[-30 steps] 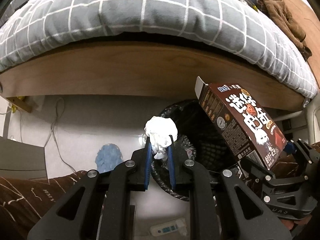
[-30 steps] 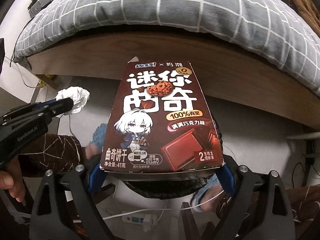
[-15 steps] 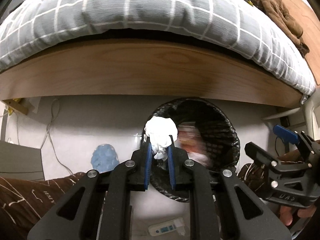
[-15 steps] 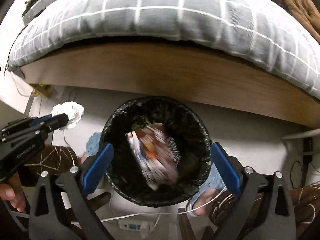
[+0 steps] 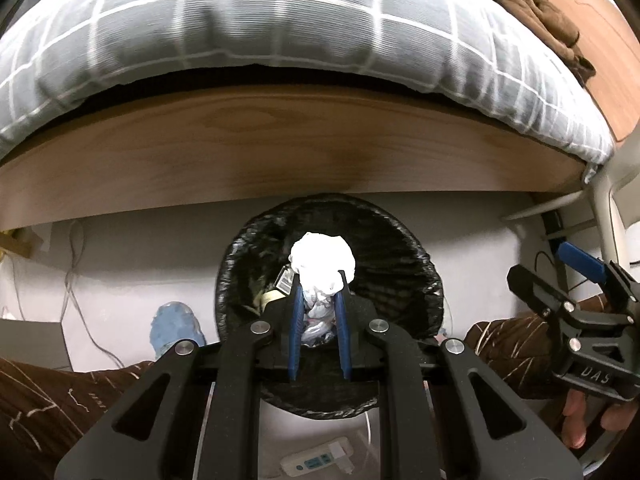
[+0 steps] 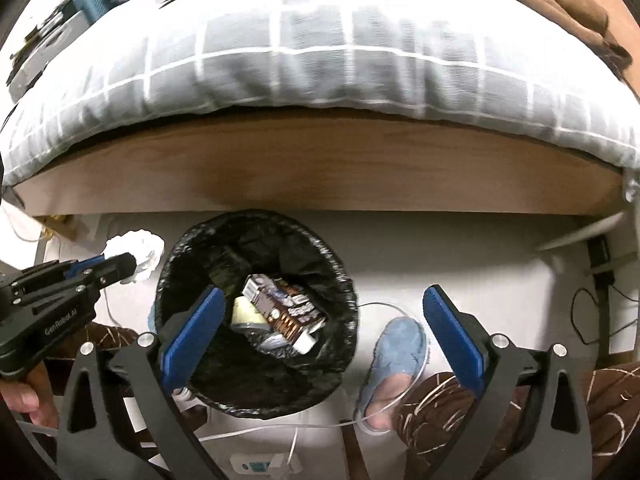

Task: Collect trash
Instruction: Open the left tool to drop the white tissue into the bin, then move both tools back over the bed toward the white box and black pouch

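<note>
Left wrist view: left claw (image 5: 319, 280) clamped on a white crumpled tissue (image 5: 322, 261), blue pads pinching its lower part, the wad bulging above the tips. Claw and tissue hang over the mouth of the bin (image 5: 416, 280), which is lined with a black bag and stands on the pale floor against the wooden bed frame (image 5: 280, 152). Grey checked quilt (image 5: 280, 28) overhangs the frame. Right claw (image 5: 580, 264) at the right edge, one blue pad showing, off to the side of the bin. Blue slipper (image 5: 176, 328) on the floor left of the bin.

Right wrist view: right claw (image 6: 320, 322) spread wide, nothing between the pads. Bin (image 6: 192, 256) directly below; a brown snack box (image 6: 280, 312) lies inside, tilted among other rubbish. Left claw (image 6: 132, 266) enters from the left with the tissue (image 6: 138, 246) at its tip, near the bin's left rim. A foot in a blue slipper (image 6: 396, 352) just right of the bin; white cable (image 6: 280, 428) crosses the floor in front.
</note>
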### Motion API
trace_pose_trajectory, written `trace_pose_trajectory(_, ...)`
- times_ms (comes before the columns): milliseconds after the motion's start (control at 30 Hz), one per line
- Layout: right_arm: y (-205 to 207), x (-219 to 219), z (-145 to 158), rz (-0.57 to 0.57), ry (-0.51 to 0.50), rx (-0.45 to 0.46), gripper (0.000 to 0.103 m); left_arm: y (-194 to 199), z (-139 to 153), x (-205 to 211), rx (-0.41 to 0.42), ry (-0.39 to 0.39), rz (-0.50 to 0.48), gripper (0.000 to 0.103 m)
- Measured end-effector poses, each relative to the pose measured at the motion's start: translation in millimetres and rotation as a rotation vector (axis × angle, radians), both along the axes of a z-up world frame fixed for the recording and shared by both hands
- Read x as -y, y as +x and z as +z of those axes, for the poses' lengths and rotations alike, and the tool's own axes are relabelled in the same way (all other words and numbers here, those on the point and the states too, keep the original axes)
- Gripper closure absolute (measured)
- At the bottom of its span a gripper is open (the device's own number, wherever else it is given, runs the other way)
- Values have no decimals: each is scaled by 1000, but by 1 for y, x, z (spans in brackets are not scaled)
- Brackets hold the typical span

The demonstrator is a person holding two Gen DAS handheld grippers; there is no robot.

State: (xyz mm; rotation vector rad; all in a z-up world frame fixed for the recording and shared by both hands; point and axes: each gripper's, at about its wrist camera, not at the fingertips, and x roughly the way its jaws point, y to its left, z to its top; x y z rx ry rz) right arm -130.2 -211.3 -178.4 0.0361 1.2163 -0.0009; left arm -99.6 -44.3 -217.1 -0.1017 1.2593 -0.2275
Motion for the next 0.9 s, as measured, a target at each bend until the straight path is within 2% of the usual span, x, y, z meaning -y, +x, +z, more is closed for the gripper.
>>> trace_pose_trajectory(267, -3, 14, 5, -34, 0, 16, 8, 2, -1, 20, -4, 9, -39, 88)
trace_pose_trajectory(400, -2, 17, 3, -44, 2, 12, 8, 3, -7, 23, -2, 26, -41, 82)
trace_pose_trajectory(467, -2, 16, 3, -45, 3, 13, 8, 3, -11, 23, -5, 27, -35, 76)
trace_pose_trajectory(533, -1, 15, 2, -39, 2, 16, 8, 3, -11, 22, 2, 36, -31, 58)
trace_pose_trajectory(633, -1, 13, 3, -33, -4, 18, 8, 4, -10, 22, 13, 51, -31, 40)
trace_pose_trajectory(900, 5, 4, 14, -22, 10, 58, 8, 5, 3, 4, 69, 81, 15, 16)
